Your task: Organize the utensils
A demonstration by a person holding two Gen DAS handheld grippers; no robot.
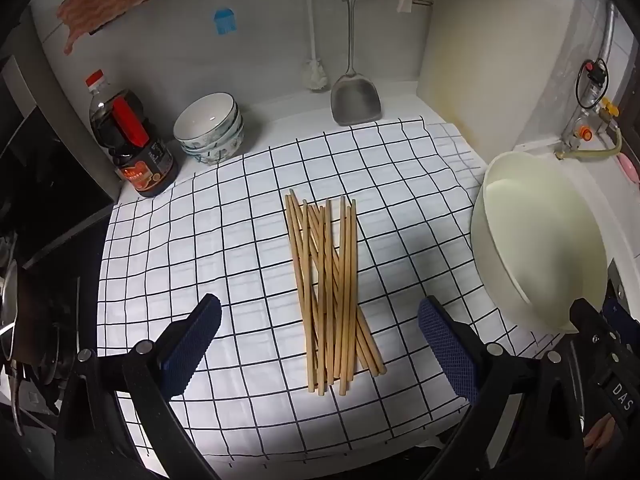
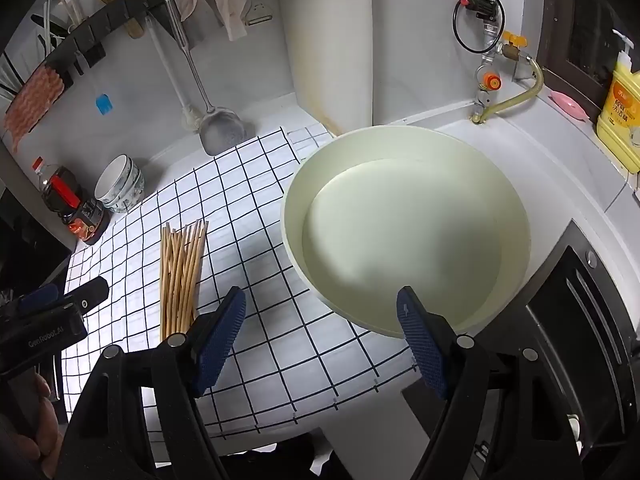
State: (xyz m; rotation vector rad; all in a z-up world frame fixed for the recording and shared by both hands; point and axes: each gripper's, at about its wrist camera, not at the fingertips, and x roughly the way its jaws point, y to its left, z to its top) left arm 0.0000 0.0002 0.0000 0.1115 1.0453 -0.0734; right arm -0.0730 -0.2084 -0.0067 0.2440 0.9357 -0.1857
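right gripper (image 1: 618,396) body: "DAS" in white letters, the rest cut off at the frame edge
left gripper (image 2: 44,332) body: "GenRobot.AI", pretty faint
soy sauce bottle (image 1: 134,148) label: printed text, way too small to read
yellow detergent bottle (image 2: 620,120) label: orange print, can't make it out

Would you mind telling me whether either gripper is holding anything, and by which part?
Nothing is held: both the left gripper and right gripper are open, with the chopsticks loose on the cloth.
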